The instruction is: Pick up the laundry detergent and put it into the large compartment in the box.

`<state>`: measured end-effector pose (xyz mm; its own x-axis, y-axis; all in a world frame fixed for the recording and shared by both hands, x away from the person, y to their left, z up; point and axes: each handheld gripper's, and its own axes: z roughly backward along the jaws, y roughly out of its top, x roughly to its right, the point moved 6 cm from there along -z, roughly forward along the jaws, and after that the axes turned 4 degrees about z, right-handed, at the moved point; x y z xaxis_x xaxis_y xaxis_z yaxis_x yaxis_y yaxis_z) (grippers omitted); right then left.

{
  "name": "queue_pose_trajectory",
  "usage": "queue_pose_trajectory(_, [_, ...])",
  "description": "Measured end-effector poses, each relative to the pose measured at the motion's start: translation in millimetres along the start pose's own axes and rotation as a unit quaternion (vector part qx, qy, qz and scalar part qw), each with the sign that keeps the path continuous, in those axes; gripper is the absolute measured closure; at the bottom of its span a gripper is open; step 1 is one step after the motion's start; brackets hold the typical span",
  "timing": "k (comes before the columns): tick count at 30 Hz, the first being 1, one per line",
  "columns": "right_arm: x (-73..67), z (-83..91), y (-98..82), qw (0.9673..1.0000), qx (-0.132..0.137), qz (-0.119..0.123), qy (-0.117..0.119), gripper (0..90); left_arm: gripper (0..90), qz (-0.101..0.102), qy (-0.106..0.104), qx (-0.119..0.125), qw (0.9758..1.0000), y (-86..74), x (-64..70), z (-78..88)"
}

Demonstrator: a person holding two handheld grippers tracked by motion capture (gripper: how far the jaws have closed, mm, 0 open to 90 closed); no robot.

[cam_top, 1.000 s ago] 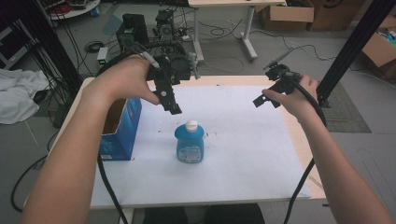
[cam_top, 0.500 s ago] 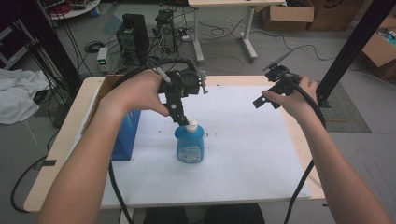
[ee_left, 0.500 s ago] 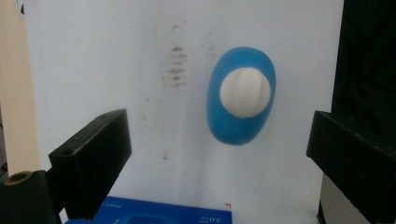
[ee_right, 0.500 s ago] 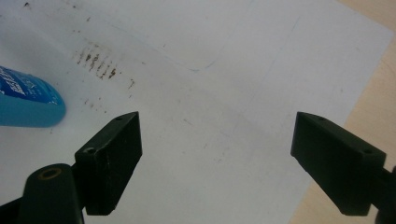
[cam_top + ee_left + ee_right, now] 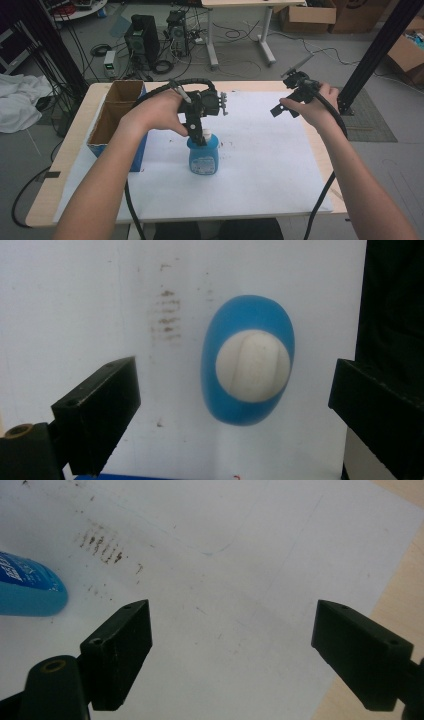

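Bottle: blue bottle (image 5: 203,156) stands upright near the middle of the white sheet (image 5: 260,165), its white cap (image 5: 252,365) seen from straight above in the left gripper view.
Left gripper: the left gripper (image 5: 199,135) hangs right over the cap, jaws wide apart, one to either side of the bottle top and neither touching it.
Step in hand: by my reading, a top-down grasp of the bottle at its cap or neck.
How to do it well: the cap sits nearer one jaw than the other, so centre the gripper over it first; then lower straight down until the pads bracket the neck, and close evenly so the bottle isn't nudged sideways or tipped.
Risk: a lopsided close could push the upright bottle over.
Right gripper: the right gripper (image 5: 285,107) is held well apart, above the far right part of the sheet, jaws wide and holding nothing.
Box: an open cardboard box (image 5: 116,116) with a blue side stands near the left table edge, a likely destination, though that's a guess.
Table: wooden table (image 5: 62,165) under the sheet.
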<state>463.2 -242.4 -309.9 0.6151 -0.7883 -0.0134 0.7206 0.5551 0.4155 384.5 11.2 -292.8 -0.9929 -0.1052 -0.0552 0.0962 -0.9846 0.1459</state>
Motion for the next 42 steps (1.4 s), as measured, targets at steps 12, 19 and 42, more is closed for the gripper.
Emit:
queue_pose_trajectory(12, [-1.3,-1.7,-0.1,1.0000,0.000,0.002,0.001,16.3,7.2,-0.004,-0.009,-0.013,0.9999,3.2,3.1,-21.0])
queue_pose_trajectory(19, [-1.5,-3.9,-1.5,1.0000,-0.002,0.003,0.002,16.4,6.9,-0.005,-0.008,-0.020,0.9997,4.5,4.6,-31.9])
queue_pose_trajectory(42, [-1.3,-5.5,-4.2,1.0000,-0.002,0.000,0.006,16.6,11.1,-0.012,-0.005,-0.047,0.9988,3.8,5.5,-55.3])
